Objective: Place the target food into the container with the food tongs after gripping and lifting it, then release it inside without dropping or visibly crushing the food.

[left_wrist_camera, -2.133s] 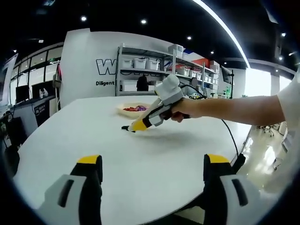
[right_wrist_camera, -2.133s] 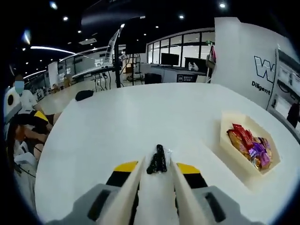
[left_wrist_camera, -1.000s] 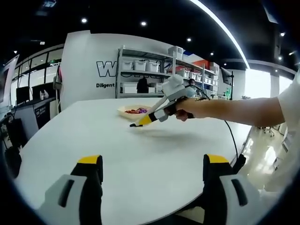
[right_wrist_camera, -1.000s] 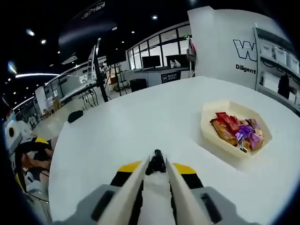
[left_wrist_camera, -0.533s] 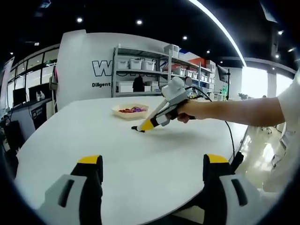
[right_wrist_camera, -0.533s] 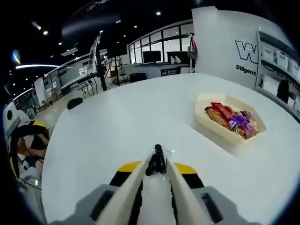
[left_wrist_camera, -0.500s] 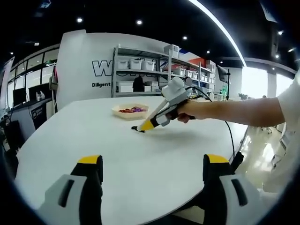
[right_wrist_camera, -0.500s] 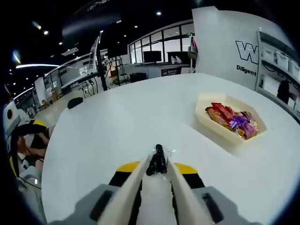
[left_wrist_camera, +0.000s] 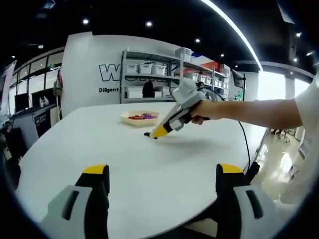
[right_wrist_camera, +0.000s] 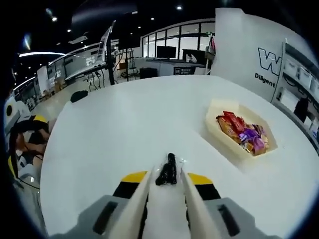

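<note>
Here a dark snack (right_wrist_camera: pixel 167 174) is held pinched at the tips of the right gripper (right_wrist_camera: pixel 168 180), low over the table (right_wrist_camera: pixel 124 124). The left gripper (left_wrist_camera: pixel 157 191) is kept wide open and idle. Carrying appears underway; next, travel to the tray (right_wrist_camera: pixel 222 137) near the far edge is needed.

The left gripper (left_wrist_camera: pixel 162 181) at the bottom of its view has 2 grey jaws with yellow tips and black pads. The right gripper (left_wrist_camera: pixel 152 134) at frame centre has a white-grey body, a yellow tip and a black cable. A white sleeve (left_wrist_camera: pixel 310 107) sits at the right edge.
</note>
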A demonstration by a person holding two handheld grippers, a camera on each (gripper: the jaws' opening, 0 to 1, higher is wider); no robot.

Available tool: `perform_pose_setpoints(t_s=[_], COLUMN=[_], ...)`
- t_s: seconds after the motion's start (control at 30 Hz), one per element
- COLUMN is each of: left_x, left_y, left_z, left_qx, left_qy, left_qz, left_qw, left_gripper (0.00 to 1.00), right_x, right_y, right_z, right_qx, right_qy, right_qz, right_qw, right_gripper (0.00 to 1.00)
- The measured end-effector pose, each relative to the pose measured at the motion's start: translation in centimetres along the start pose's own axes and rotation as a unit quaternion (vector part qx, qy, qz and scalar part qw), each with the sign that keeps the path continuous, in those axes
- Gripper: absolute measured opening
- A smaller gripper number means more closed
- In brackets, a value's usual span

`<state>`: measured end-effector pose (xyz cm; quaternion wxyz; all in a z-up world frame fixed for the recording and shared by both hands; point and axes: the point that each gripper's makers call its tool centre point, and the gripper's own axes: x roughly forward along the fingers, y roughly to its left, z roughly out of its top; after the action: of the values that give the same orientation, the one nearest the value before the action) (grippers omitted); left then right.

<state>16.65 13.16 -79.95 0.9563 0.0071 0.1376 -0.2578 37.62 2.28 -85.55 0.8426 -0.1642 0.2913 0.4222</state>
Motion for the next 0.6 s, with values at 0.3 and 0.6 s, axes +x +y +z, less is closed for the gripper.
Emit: perform_pose_setpoints(t_s=[0.3, 0.6], left_x=[0.03, 0.04], left_y=[0.33, 0.75], left_z=[0.13, -0.08], left_qx=[-0.002, -0.004], left_qy=[-0.003, -0.001], left_qz=[0.000, 0.002], left_qw=[1.0000, 1.0000], left_gripper=[0.87, 0.87], right_x=[0.48, 0.49], right_y=[0.00, 0.24], right_z=[-0.50, -0.75], right_qx=[-0.009, -0.014], right_qy=[0.035, 0.057], right_qz=[0.001, 0.005], right_qw=[0.9993, 0.9983], right_gripper=[0.22, 0.15])
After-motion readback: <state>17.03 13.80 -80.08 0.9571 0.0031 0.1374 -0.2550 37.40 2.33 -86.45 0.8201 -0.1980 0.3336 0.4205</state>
